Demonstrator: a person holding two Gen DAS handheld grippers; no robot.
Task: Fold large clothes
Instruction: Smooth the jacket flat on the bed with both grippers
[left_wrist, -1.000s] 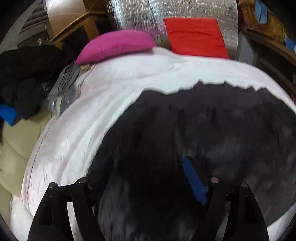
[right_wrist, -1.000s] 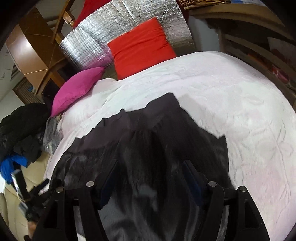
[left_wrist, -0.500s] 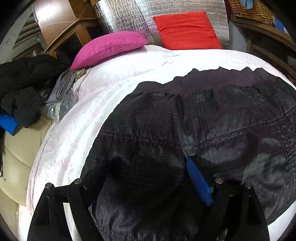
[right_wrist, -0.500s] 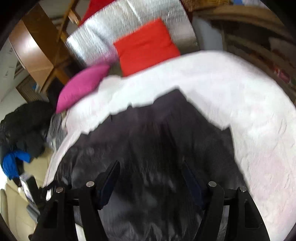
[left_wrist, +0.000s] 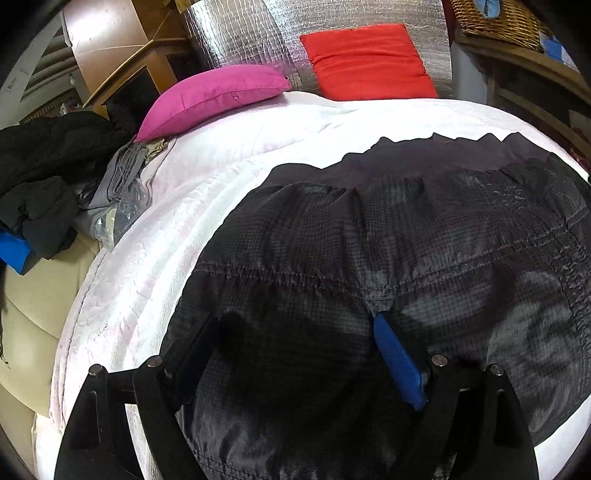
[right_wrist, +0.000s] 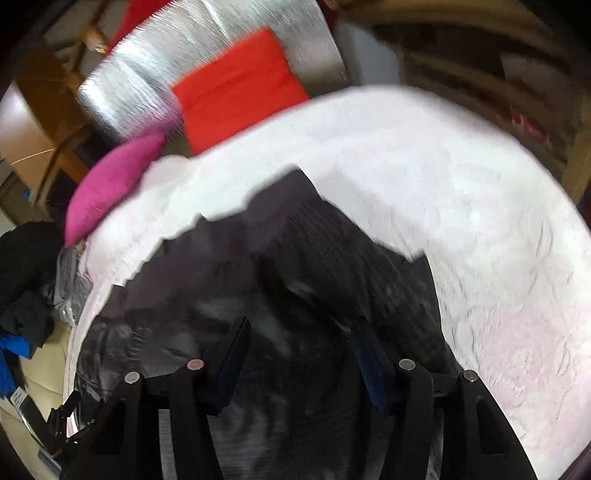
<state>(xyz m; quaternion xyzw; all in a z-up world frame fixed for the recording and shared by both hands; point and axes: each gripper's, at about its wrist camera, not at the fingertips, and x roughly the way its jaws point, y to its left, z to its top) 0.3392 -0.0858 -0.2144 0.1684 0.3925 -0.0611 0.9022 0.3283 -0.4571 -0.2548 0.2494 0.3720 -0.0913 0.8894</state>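
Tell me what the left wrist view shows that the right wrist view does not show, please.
Only the left wrist view: a wicker basket at the top right, and the jacket's stitched seams, sharp. Only the right wrist view: the bare white bedcover to the right of the black jacket; this view is blurred. Both share: the jacket on the bed, the pink pillow, the red cushion, the dark clothes pile.

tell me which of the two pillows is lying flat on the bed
The pink pillow: it lies flat on the white bedcover, while the red pillow stands propped against the silver headboard.
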